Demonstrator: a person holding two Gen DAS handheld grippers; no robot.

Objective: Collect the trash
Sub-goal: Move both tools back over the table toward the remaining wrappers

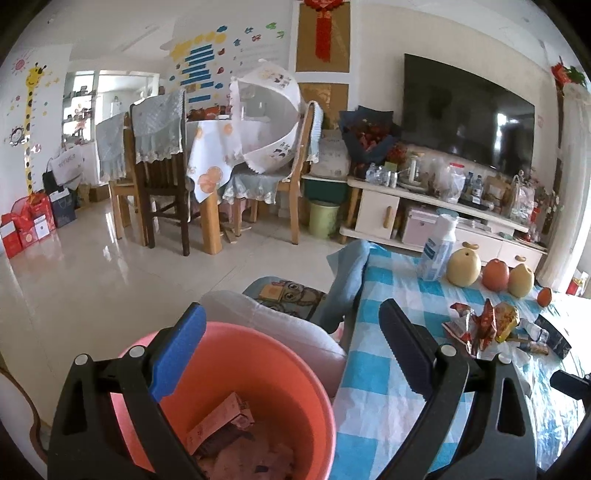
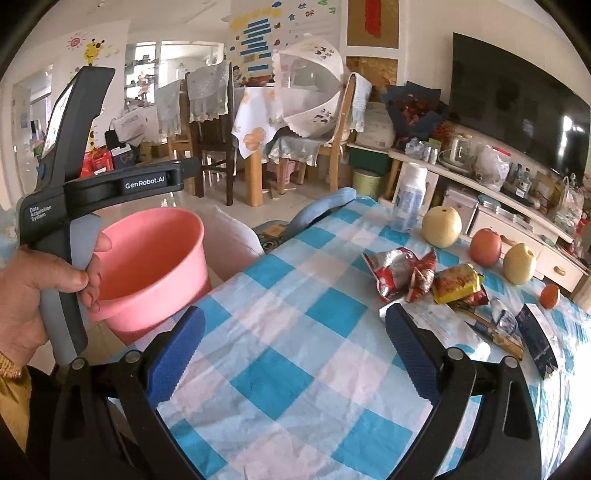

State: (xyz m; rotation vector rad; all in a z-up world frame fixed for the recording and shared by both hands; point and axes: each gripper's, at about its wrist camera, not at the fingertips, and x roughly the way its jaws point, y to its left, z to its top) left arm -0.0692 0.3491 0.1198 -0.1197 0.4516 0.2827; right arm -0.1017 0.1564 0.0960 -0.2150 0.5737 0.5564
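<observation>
Both grippers gape empty: left gripper [image 1: 291, 354] over the pink bucket [image 1: 280, 354], right gripper [image 2: 293, 354] above the checked tablecloth [image 2: 295, 325].

Home, combined living and dining room. We note at twelve o'clock a dining table [image 1: 212, 147] under a printed cloth, with chairs [image 1: 159, 155] in lace covers and a mesh food cover [image 1: 266, 118]. At two o'clock, a television [image 1: 467, 114] over a cluttered white cabinet [image 1: 384, 214]. At ten o'clock, a giraffe height chart [image 1: 31, 122] and children's stickers on the wall; gift bags [image 1: 26, 225] at nine o'clock on the glossy tile floor [image 1: 92, 277]. A red knot hanging [image 1: 323, 29] at twelve. Nearest us, at four o'clock, a checked tablecloth [image 2: 295, 332] bearing fruit [image 2: 441, 225].
</observation>
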